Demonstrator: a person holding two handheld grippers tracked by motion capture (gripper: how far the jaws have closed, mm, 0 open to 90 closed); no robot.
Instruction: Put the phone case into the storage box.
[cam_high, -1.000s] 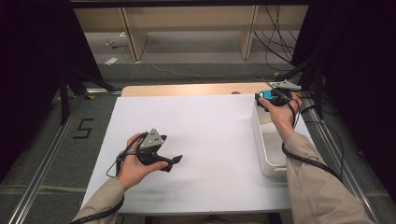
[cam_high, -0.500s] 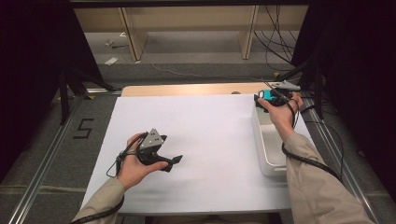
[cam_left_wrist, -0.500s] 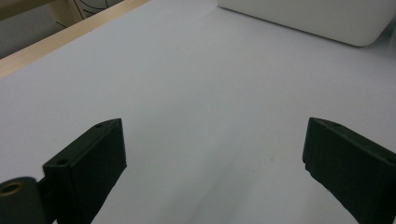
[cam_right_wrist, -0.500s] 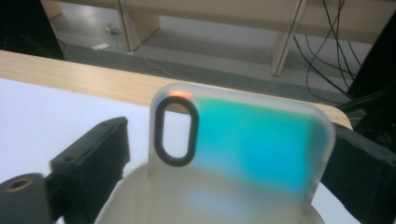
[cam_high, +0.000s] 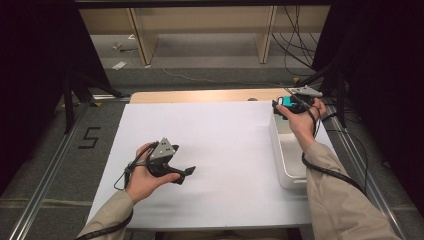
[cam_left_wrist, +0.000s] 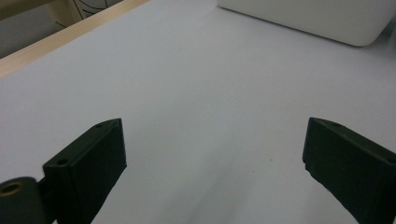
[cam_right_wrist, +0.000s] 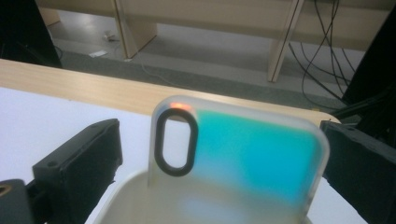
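Note:
A translucent phone case (cam_right_wrist: 252, 154) with a teal back and a dark-rimmed camera cutout stands upright at the far end of a white bin (cam_high: 287, 160). My right gripper (cam_right_wrist: 219, 158) has a jaw on either side of it. Those jaws have just been opening; a gap shows at the left jaw, and the right jaw sits close to the case's edge. From above, the right gripper (cam_high: 280, 106) hovers over the bin's far end with the case (cam_high: 288, 101) at its tip. My left gripper (cam_high: 186, 173) rests open on the white sheet (cam_high: 225, 150), nothing between its jaws (cam_left_wrist: 215, 158).
The bin (cam_left_wrist: 317, 18) lies along the right edge of the sheet. A wooden table edge (cam_high: 200, 96) runs behind the sheet. Beyond it are floor, wooden legs and loose cables. Metal rails flank the table on both sides.

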